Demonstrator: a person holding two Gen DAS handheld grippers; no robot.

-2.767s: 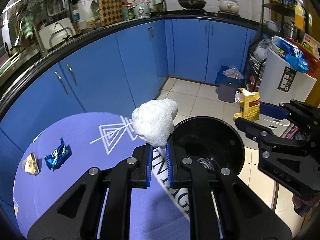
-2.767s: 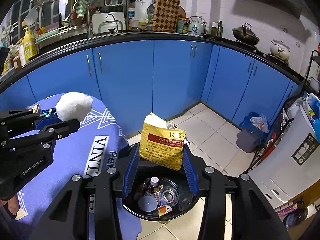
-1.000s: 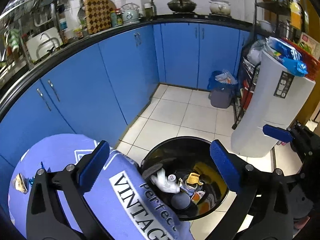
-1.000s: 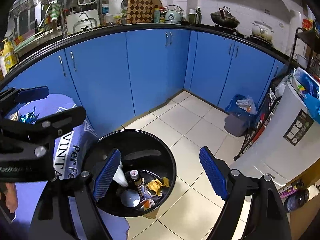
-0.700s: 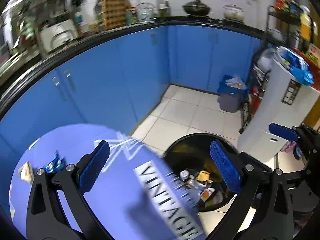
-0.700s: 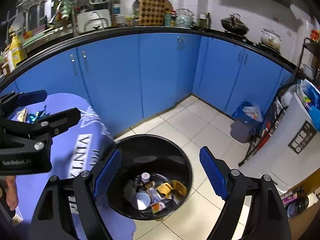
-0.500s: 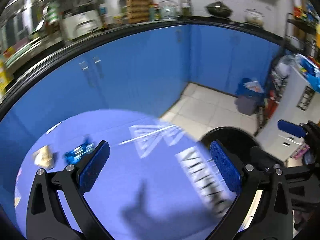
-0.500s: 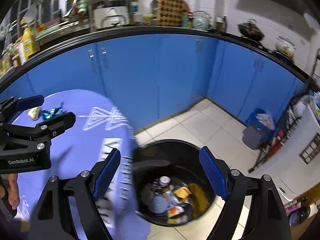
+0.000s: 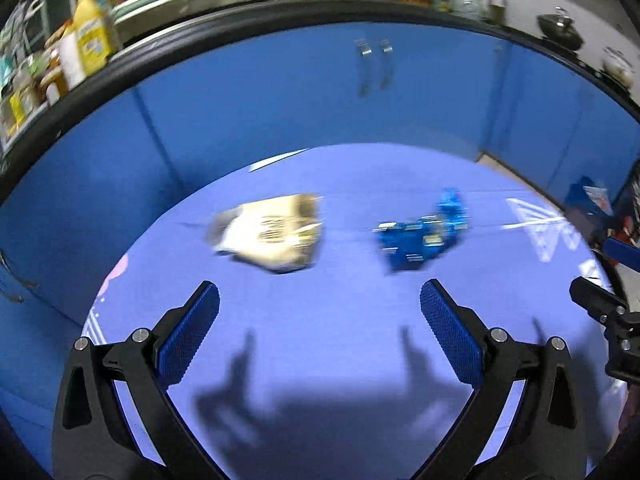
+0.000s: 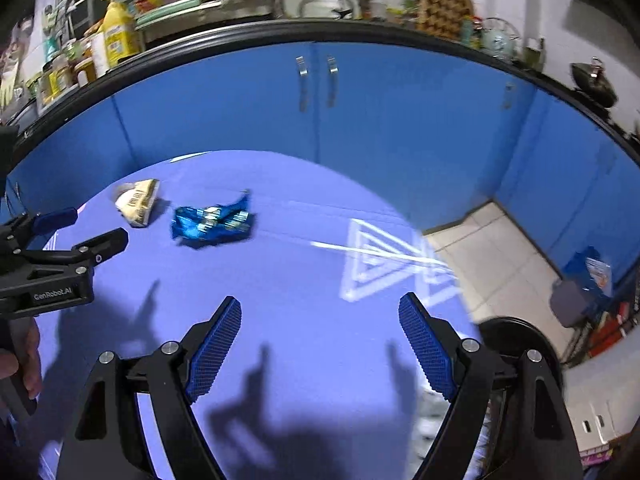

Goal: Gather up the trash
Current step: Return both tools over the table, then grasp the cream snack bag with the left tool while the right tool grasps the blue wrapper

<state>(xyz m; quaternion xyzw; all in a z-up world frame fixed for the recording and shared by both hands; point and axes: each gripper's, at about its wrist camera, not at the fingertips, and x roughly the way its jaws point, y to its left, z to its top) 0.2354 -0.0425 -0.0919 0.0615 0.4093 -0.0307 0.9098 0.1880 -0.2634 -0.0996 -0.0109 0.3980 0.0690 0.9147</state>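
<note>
I see my left claw [image 9: 319, 328] and right claw [image 10: 320, 340] both spread wide and empty above the purple tablecloth [image 10: 304, 280]. The blue wrapper [image 10: 212, 224] lies just beside the beige wrapper [image 10: 136, 202].

Blue cabinets [image 10: 320, 120]; yellow bottle [image 10: 116, 36], checkered board [image 10: 444, 4] on counter.

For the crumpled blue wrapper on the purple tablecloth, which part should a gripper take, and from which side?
Probably the raised, twisted end of the blue wrapper, the tip that sticks up toward the cabinets. The rest lies low and crumpled on the tablecloth, so coming down from above with the fingers across that ridge suits it. The right gripper is open with nothing between it and the wrapper; the beige wrapper lies apart, to the left.
</note>
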